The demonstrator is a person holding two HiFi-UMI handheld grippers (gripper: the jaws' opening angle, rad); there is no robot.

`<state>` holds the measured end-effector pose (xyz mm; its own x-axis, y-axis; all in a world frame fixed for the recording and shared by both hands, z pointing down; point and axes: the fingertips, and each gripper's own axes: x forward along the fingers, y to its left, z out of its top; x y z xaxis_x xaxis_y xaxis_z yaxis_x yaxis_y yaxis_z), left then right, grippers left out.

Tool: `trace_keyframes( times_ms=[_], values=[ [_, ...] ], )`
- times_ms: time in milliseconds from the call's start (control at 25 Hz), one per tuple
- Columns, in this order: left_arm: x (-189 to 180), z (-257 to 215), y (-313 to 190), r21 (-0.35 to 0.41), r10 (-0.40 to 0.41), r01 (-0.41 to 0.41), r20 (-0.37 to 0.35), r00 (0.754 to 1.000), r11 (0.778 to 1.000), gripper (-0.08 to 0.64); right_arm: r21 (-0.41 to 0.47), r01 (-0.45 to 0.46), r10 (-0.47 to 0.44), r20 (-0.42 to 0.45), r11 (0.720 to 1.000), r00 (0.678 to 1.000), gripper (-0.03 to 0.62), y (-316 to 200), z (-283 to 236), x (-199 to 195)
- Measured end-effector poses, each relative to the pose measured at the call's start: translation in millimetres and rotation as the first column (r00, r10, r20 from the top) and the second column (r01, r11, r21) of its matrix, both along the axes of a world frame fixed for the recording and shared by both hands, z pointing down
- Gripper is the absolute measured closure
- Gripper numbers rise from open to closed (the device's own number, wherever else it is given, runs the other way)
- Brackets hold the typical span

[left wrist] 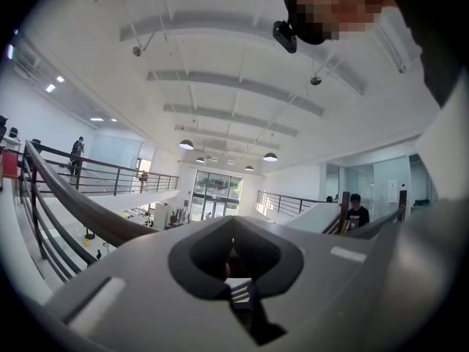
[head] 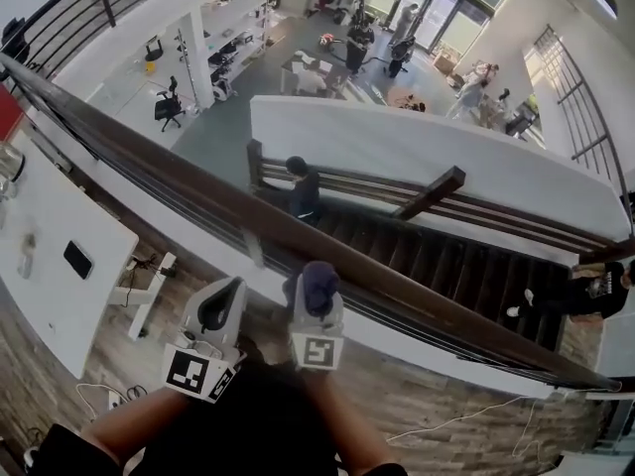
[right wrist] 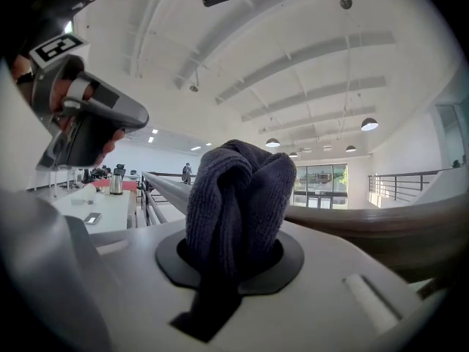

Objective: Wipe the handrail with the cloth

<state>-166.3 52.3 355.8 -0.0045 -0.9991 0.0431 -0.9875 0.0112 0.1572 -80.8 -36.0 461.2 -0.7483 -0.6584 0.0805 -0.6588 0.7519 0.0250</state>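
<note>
wiping step hasn't really got going yet by the look of it, so here's how i'd go about it. the right gripper [right wrist: 229, 262] is clenched on the cloth [right wrist: 238, 196], and a fat wad of it pokes out past the jaws. that's good, because the wad is what should meet the wood, not the plastic. the handrail [head: 298, 236] is a long dark wooden bar. the cloth sits just on the near side of it, roughly at its middle. i can't tell if it's actually touching.

my take:
- tip the wad down onto the top face of the handrail and press lightly so the knit flattens out a bit
- drag along the handrail's length in one direction, not across it
- hold the grip tight, since a loose bundle like this could get tugged out by friction
- roll the wrist to catch the near edge of the handrail as well

the left gripper [left wrist: 234, 266] hovers on the near side of the handrail too, a little further back from it than the right one. its jaws look drawn together with nothing in them. i'd leave it clear of the handrail so it doesn't block the stroke.

the cloth itself is dark navy, chunky ribbed knit, folded into a thick rounded lump. it looks soft and dry. a tail of it runs down into the slot between the jaws.
</note>
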Motion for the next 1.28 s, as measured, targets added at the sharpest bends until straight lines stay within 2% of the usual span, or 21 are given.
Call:
trace_keyframes(
  times_ms=[280, 480, 600, 800, 1040, 1160, 1280],
  values=[
    [-50, 5, 6, -0.018, 0.029, -0.028, 0.049, 0.998, 0.999, 0.560, 0.063, -0.027, 0.029, -0.038, 0.998, 0.999, 0.525, -2, 32, -52],
    [-68, 29, 9, -0.051, 0.051, -0.050, 0.028, 0.998, 0.997, 0.560, 0.012, -0.085, 0.086, -0.098, 0.996, 0.991, 0.525, -10, 78, -64],
    [-72, 35, 2, -0.051, 0.078, -0.077, 0.020, 0.997, 0.996, 0.560, 0.011, -0.098, 0.099, -0.107, 0.995, 0.989, 0.525, -22, 94, -71],
    [-70, 37, -12, -0.021, 0.116, -0.115, 0.038, 0.993, 0.993, 0.560, 0.020, -0.133, 0.134, -0.061, 0.991, 0.989, 0.525, -46, 105, -73],
    [-70, 42, -22, 0.011, 0.126, -0.127, 0.040, 0.991, 0.992, 0.560, -0.020, -0.182, 0.179, -0.088, 0.983, 0.980, 0.525, -62, 137, -72],
    [-68, 45, -26, 0.021, 0.134, -0.135, 0.043, 0.990, 0.991, 0.560, 0.015, -0.182, 0.182, -0.135, 0.983, 0.974, 0.525, -61, 140, -80],
    [-66, 48, -27, 0.021, 0.142, -0.143, 0.044, 0.989, 0.989, 0.560, 0.026, -0.176, 0.177, -0.218, 0.984, 0.960, 0.525, -55, 152, -85]
  ],
)
